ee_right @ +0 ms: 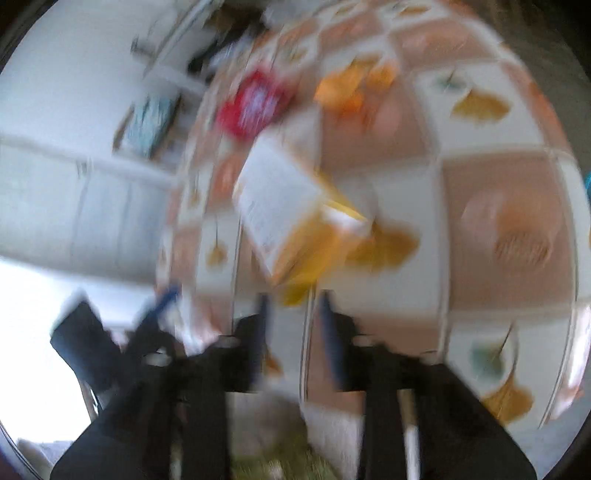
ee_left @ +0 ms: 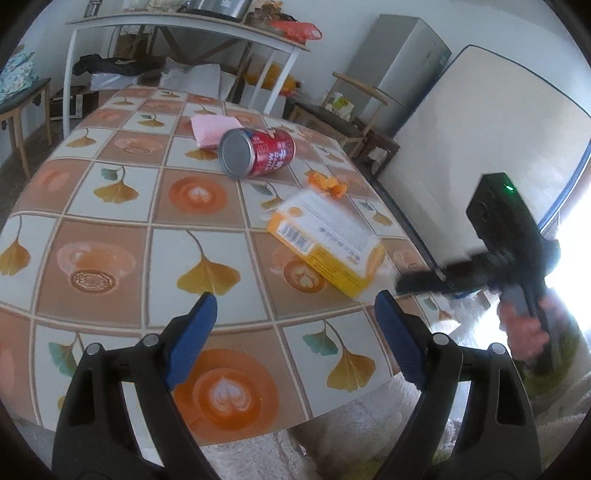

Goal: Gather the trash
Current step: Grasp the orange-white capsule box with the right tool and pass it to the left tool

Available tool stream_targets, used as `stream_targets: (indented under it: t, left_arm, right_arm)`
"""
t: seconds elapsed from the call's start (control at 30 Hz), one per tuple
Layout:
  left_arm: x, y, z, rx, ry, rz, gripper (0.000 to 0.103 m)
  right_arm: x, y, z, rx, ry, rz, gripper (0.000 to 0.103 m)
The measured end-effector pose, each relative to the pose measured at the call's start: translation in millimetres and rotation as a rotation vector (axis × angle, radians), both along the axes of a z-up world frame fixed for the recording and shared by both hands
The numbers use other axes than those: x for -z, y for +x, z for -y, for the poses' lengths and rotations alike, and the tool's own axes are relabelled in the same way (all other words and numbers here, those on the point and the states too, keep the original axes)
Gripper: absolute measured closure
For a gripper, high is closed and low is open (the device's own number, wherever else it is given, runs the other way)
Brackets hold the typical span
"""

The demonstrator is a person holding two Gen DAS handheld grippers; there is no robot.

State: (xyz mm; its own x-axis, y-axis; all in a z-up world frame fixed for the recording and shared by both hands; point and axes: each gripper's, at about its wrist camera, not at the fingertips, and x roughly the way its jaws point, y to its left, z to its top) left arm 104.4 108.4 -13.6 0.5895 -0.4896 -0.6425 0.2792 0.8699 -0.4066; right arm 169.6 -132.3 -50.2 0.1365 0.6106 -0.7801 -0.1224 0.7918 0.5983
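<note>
A yellow carton (ee_left: 328, 240) lies flat near the right edge of the table. Farther back, a red can (ee_left: 255, 153) lies on its side beside a pink napkin (ee_left: 214, 129). Orange scraps (ee_left: 328, 182) sit between the can and the carton. My left gripper (ee_left: 295, 321) hovers open over the near edge of the table with nothing between its blue pads. My right gripper (ee_left: 406, 286), held by a hand (ee_left: 524, 328), comes in blurred from the right, close to the carton's end. In the smeared right wrist view, its jaws (ee_right: 294, 306) stand apart and empty just short of the carton (ee_right: 291, 218). The can (ee_right: 255, 103) and scraps (ee_right: 347, 88) lie beyond.
The table (ee_left: 110, 258) wears a tiled cloth with leaf and cup patterns. A white board (ee_left: 480, 155) leans close to its right side, with a grey fridge (ee_left: 399, 66) and a wooden chair (ee_left: 351, 110) behind. A white shelf table (ee_left: 177, 29) stands at the back. A pale rug (ee_left: 351, 435) lies below the near edge.
</note>
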Motion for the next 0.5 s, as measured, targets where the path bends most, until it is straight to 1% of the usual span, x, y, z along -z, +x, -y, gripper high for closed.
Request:
stream_targets:
  t: [0.03, 0.1, 0.17, 0.2, 0.27, 0.3, 0.37, 0.4, 0.43, 0.47, 0.5]
  left_arm:
    - [1, 0, 0, 0.003, -0.003, -0.002, 0.020]
    - [2, 2, -1, 0.007, -0.022, -0.009, 0.020]
    - [3, 6, -1, 0.005, -0.061, -0.026, 0.020]
    - [2, 8, -1, 0.004, -0.086, -0.030, 0.020]
    - [2, 14, 0, 0.002, -0.135, -0.028, 0.020]
    - [2, 17, 1, 0.003, -0.156, -0.027, 0.020]
    - [5, 27, 6, 0.016, -0.201, -0.039, 0.020]
    - [9, 34, 11, 0.023, -0.222, -0.057, 0.020]
    - [11, 39, 14, 0.030, -0.238, -0.072, 0.021]
    - [14, 44, 17, 0.038, -0.258, -0.090, 0.024]
    - [17, 49, 19, 0.043, -0.274, -0.109, 0.027]
  right_arm:
    - [-8, -5, -3, -0.030, -0.030, 0.044, 0.052]
    - [-25, -3, 2, -0.020, -0.064, 0.130, 0.052]
    - [-33, 9, 11, 0.033, -0.058, 0.171, 0.048]
    - [-35, 20, 17, 0.073, -0.049, 0.194, 0.048]
    - [-34, 41, 23, 0.133, -0.041, 0.211, 0.048]
    - [-28, 55, 27, 0.163, -0.021, 0.206, 0.048]
    - [-17, 74, 28, 0.181, 0.012, 0.181, 0.049]
    - [-6, 85, 27, 0.184, 0.019, 0.155, 0.053]
    - [3, 93, 23, 0.184, 0.029, 0.117, 0.059]
    - [12, 95, 18, 0.179, 0.044, 0.088, 0.062]
    - [24, 99, 16, 0.173, 0.076, 0.038, 0.068]
